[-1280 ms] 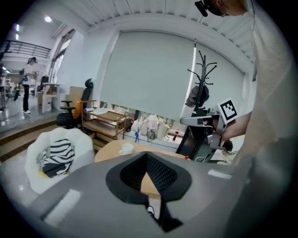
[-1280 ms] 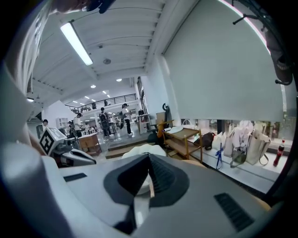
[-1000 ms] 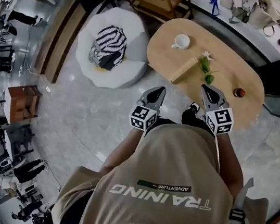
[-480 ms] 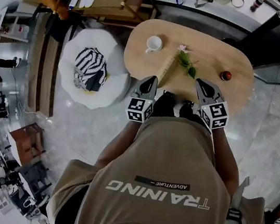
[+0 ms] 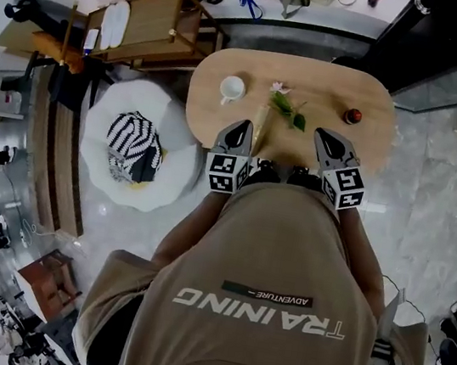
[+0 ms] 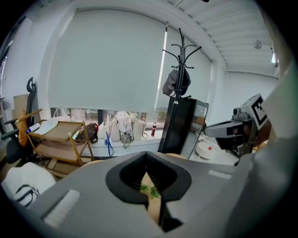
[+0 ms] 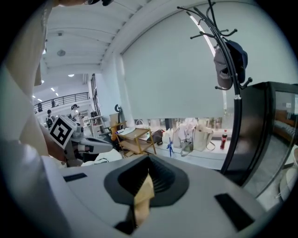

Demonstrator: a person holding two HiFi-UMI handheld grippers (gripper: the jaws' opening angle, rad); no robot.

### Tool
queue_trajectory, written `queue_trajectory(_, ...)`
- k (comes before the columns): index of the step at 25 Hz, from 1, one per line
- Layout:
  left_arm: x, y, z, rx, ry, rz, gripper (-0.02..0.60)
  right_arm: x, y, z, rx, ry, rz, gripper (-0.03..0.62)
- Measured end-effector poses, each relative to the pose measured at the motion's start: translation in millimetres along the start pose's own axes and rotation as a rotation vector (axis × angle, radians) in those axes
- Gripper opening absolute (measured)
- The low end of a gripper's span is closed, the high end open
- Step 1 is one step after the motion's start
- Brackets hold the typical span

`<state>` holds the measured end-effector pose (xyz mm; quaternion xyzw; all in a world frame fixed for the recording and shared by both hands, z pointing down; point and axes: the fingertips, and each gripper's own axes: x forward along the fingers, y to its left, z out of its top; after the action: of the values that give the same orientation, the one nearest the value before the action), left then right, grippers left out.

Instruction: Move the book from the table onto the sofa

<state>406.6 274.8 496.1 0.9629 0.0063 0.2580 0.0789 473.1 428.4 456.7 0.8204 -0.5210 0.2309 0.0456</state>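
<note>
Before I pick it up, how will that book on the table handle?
The book looks slim and closed, so probably stiff and light. Lying flat on the smooth table, it may slide rather than tip.

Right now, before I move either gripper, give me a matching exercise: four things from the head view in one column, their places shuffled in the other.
Things:
1. white cup
2. small red object
3. striped cushion
4. book

Places:
A. on the white sofa
B. near the right end of the table
C. near the table's left end
D. on the table, between the cup and the flower sprig

Pairs: 1-C, 2-B, 3-A, 4-D
</note>
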Motion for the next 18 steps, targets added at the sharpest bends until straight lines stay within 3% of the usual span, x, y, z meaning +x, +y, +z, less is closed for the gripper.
queue_trajectory(3,5,-1,4,-0.014,-0.014,-0.043,-0.009,0,2,2,0.013,0.009,-0.008,0.003)
queue_trajectory(9,3,6,-1,0.003,-0.004,-0.047,0.0,1,12,12,0.001,-0.047,0.0,0.004)
queue_trajectory(10,3,6,-3,0.0,0.009,-0.045,0.087,0,13,13,0.0,-0.05,-0.006,0.045)
queue_trajectory(11,3,8,-6,-0.005,0.025,-0.041,0.153,0,12,14,-0.002,-0.055,-0.011,0.173)
queue_trajectory(13,2,15,-14,-0.016,0.059,-0.029,0.195,1,13,17,0.003,-0.075,-0.004,0.184)
queue_trajectory(18,4,18,-14,-0.007,0.083,-0.025,0.195,0,13,19,0.019,-0.101,0.007,0.184)
